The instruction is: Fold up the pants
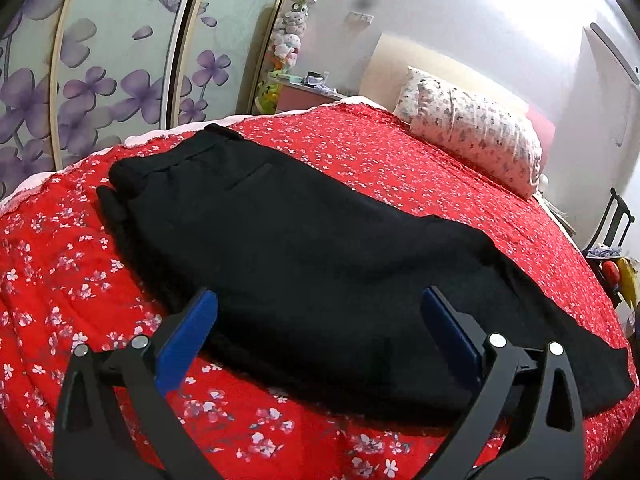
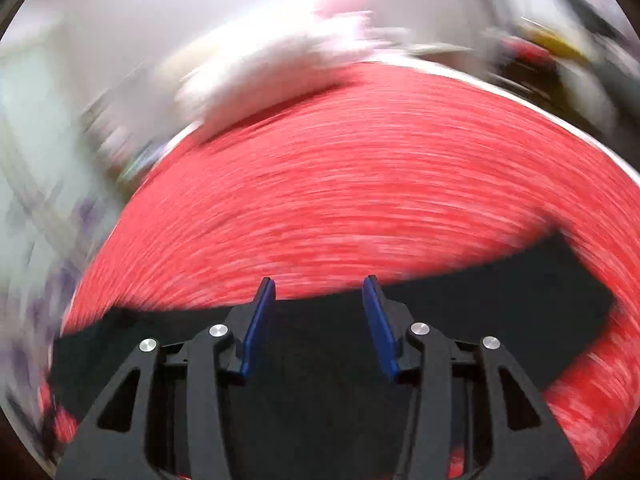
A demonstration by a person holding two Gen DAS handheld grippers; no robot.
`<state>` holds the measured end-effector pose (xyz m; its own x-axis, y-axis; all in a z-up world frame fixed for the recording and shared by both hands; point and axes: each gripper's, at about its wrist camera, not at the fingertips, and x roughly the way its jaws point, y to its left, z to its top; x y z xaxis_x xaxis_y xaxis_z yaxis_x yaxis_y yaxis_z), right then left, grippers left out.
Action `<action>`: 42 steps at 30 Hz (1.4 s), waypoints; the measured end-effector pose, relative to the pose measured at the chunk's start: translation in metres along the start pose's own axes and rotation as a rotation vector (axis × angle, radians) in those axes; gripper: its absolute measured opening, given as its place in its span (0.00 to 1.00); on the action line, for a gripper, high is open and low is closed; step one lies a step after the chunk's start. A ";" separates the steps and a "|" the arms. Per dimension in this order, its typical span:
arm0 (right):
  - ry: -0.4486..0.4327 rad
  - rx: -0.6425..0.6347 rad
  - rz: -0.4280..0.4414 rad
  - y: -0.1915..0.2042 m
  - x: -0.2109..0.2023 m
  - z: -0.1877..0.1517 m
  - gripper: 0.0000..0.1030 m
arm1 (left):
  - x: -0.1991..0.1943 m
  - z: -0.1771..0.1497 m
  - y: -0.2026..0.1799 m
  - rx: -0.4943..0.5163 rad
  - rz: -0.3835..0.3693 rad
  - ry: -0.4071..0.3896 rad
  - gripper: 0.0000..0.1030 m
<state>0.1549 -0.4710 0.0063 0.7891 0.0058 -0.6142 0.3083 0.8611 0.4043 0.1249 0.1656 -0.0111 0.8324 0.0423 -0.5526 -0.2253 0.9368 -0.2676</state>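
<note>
Pants (image 1: 304, 256), one black pair, are lying flat across one red flowered bedspread (image 1: 400, 168), waistband toward the far edge and legs trailing toward the near right corner. One left gripper (image 1: 320, 304) is hovering just over the legs, its two blue pads (image 1: 188, 340) spread wide and gripping nothing. One right gripper (image 2: 319, 286) is hanging over the dark cloth in a blurred view, jaws parted and empty. One patterned pillow (image 1: 476, 136) is resting at the headboard.

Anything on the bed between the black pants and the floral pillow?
Nothing: only bare red floral bedspread between black pants and white floral pillow, clear in left wrist view.
</note>
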 end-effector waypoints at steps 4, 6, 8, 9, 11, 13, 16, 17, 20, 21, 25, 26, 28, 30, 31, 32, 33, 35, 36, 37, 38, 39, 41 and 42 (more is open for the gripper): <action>-0.040 0.485 -0.070 -0.149 -0.046 -0.011 0.45 | 0.001 0.000 0.002 -0.002 0.008 0.005 0.98; -0.028 0.572 -0.072 -0.176 -0.046 -0.018 0.45 | 0.003 0.001 0.002 -0.003 0.013 0.010 0.98; -0.004 0.610 -0.075 -0.192 -0.039 -0.023 0.45 | 0.003 0.001 0.001 -0.004 0.015 0.012 0.98; 0.005 0.629 -0.062 -0.195 -0.034 -0.025 0.45 | 0.003 0.001 0.002 -0.003 0.015 0.012 0.98; 0.036 0.673 -0.057 -0.203 -0.024 -0.029 0.45 | 0.004 0.002 0.001 -0.003 0.017 0.013 0.98; 0.046 0.668 -0.070 -0.205 -0.017 -0.030 0.45 | 0.004 0.001 0.000 -0.002 0.020 0.015 0.98; 0.029 0.608 -0.097 -0.199 -0.010 -0.022 0.45 | 0.005 0.001 -0.001 0.001 0.024 0.020 0.98; 0.034 0.601 -0.107 -0.199 -0.006 -0.019 0.45 | 0.006 0.001 -0.001 0.002 0.025 0.022 0.98; 0.028 0.591 -0.124 -0.198 -0.003 -0.018 0.32 | 0.007 0.001 -0.001 0.001 0.026 0.026 0.98; 0.022 0.580 -0.119 -0.200 -0.006 -0.021 0.25 | 0.007 0.001 -0.001 0.001 0.026 0.026 0.98; -0.004 0.546 -0.096 -0.199 -0.009 -0.023 0.20 | 0.008 0.001 -0.002 0.002 0.028 0.031 0.98; 0.013 0.561 -0.114 -0.202 -0.005 -0.026 0.20 | 0.008 0.001 -0.002 0.001 0.027 0.031 0.98; 0.017 0.603 -0.105 -0.206 -0.002 -0.029 0.20 | 0.009 0.001 -0.002 0.001 0.027 0.030 0.98; 0.005 0.582 -0.106 -0.201 -0.006 -0.026 0.19 | 0.009 0.001 -0.003 0.000 0.026 0.030 0.98; -0.016 0.562 -0.099 -0.195 -0.011 -0.024 0.18 | 0.009 0.001 -0.003 0.000 0.026 0.029 0.98; -0.044 0.523 -0.107 -0.186 -0.019 -0.020 0.18 | 0.009 0.001 -0.002 0.000 0.025 0.029 0.98; -0.061 0.493 -0.116 -0.178 -0.024 -0.017 0.17 | 0.009 0.001 -0.003 -0.001 0.024 0.029 0.98; -0.097 0.418 -0.110 -0.154 -0.034 -0.008 0.17 | 0.008 0.001 -0.002 -0.004 0.021 0.028 0.98; -0.112 0.375 -0.117 -0.140 -0.038 -0.004 0.17 | 0.008 0.000 -0.002 -0.006 0.019 0.027 0.98; -0.125 0.334 -0.112 -0.125 -0.041 0.000 0.17 | 0.008 0.000 -0.002 -0.007 0.018 0.027 0.98; -0.136 0.280 -0.082 -0.102 -0.045 0.006 0.17 | 0.007 0.000 -0.002 -0.008 0.017 0.026 0.98; -0.135 0.245 -0.057 -0.086 -0.046 0.009 0.17 | 0.007 0.000 -0.002 -0.009 0.016 0.025 0.98; -0.126 0.178 0.003 -0.047 -0.045 0.016 0.17 | 0.006 -0.001 -0.001 -0.011 0.013 0.024 0.98; -0.120 0.148 0.039 -0.025 -0.043 0.019 0.17 | 0.006 -0.001 -0.001 -0.012 0.012 0.024 0.98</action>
<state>0.1239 -0.5027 0.0356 0.8569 -0.0299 -0.5146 0.3436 0.7773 0.5270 0.1293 0.1648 -0.0146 0.8175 0.0448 -0.5742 -0.2412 0.9319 -0.2707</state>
